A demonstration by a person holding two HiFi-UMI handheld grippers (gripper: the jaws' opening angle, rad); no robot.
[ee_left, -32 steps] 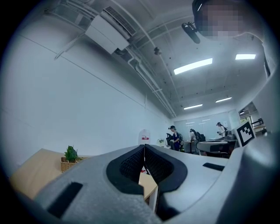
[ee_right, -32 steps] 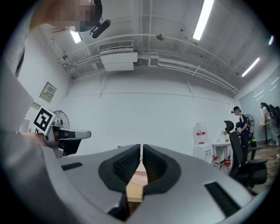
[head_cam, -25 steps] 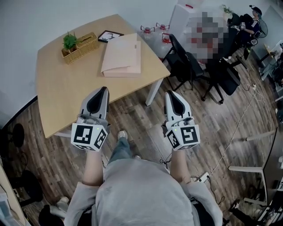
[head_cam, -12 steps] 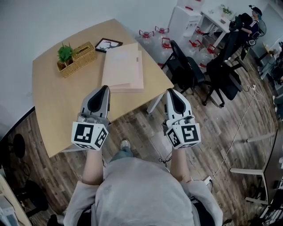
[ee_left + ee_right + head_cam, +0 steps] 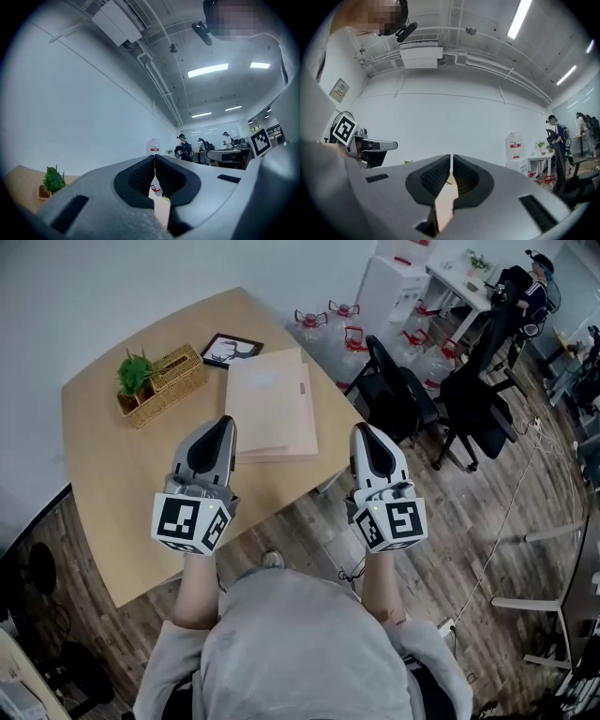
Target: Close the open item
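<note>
Nearer now than a second ago in the head view, the table [image 5: 112,474] carries the beige folder [image 5: 272,404] lying flat between the plant basket [image 5: 159,376] and the table's right edge. The left gripper [image 5: 222,420] shows just beside the folder's left edge, and the right gripper [image 5: 364,427] is by the table's right corner. The left gripper view shows its jaws pressed together with nothing between them, pointing level at the white wall, and the right gripper view shows its jaws likewise closed and empty, with only a hairline slit between them.
</note>
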